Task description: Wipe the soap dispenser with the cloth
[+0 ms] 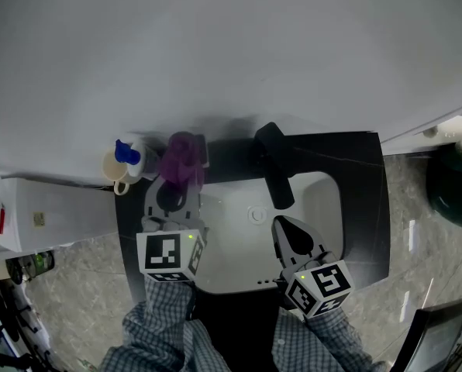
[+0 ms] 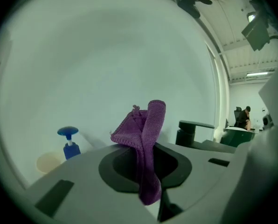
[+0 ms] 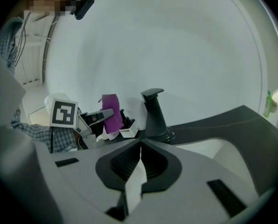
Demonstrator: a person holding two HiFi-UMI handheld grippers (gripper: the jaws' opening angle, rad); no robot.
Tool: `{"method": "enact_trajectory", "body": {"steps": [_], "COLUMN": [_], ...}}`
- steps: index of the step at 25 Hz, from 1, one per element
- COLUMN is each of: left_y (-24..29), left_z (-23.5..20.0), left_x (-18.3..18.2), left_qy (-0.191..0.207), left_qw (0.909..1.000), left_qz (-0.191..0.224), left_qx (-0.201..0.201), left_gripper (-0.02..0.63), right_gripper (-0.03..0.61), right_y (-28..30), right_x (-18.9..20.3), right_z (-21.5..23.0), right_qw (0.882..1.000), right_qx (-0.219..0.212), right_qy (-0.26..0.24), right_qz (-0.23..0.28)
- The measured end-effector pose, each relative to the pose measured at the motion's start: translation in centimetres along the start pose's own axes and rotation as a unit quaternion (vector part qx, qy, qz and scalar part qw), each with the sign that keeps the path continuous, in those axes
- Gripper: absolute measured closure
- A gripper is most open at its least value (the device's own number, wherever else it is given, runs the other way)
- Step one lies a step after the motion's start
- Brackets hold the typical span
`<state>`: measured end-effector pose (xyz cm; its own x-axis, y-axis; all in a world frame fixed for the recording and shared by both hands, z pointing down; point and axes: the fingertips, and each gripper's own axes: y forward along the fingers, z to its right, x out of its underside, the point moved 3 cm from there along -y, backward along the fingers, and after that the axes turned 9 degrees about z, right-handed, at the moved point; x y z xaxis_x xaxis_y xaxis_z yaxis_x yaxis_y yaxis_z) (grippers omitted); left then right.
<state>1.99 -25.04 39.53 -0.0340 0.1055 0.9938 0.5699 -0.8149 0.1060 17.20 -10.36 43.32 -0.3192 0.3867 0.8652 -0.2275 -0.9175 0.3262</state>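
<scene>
The soap dispenser (image 1: 127, 153) has a blue pump head and stands at the back left of the sink against the white wall; the left gripper view shows the dispenser (image 2: 69, 143) low on the left. My left gripper (image 1: 178, 178) is shut on a purple cloth (image 1: 181, 157), which stands bunched above the jaws just right of the dispenser, apart from it. That cloth (image 2: 146, 125) fills the jaw gap in the left gripper view. My right gripper (image 1: 287, 227) hangs over the white basin (image 1: 239, 239), shut with nothing in it. The right gripper view shows the cloth (image 3: 112, 108) in the other gripper.
A black faucet (image 1: 274, 165) stands at the back of the basin between the two grippers. A cream cup (image 1: 113, 169) sits beside the dispenser. The black countertop (image 1: 363, 208) frames the basin. A white box (image 1: 45, 211) lies to the left and a small white box (image 3: 128, 127) sits by the faucet.
</scene>
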Motion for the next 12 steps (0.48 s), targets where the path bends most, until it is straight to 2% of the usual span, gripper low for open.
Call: {"method": "enact_trajectory", "body": {"steps": [6, 12], "left_y": [1.6, 3.0], "left_z": [-0.4, 1.7], "left_x": [-0.3, 1.0], "left_qy": [-0.003, -0.024], "left_qw": [0.9998, 0.9987], "left_qz": [-0.017, -0.042], "left_qx": [-0.007, 0.016], "left_gripper": [0.554, 0.554], "right_gripper": [0.56, 0.56], "right_y": [0.1, -0.2], "right_x": [0.3, 0.4], "right_z": [-0.4, 0.0], "right_qw": [1.0, 1.0], "right_qx": [-0.003, 0.002], "right_qy": [0.003, 0.004], "right_qz": [-0.003, -0.003]}}
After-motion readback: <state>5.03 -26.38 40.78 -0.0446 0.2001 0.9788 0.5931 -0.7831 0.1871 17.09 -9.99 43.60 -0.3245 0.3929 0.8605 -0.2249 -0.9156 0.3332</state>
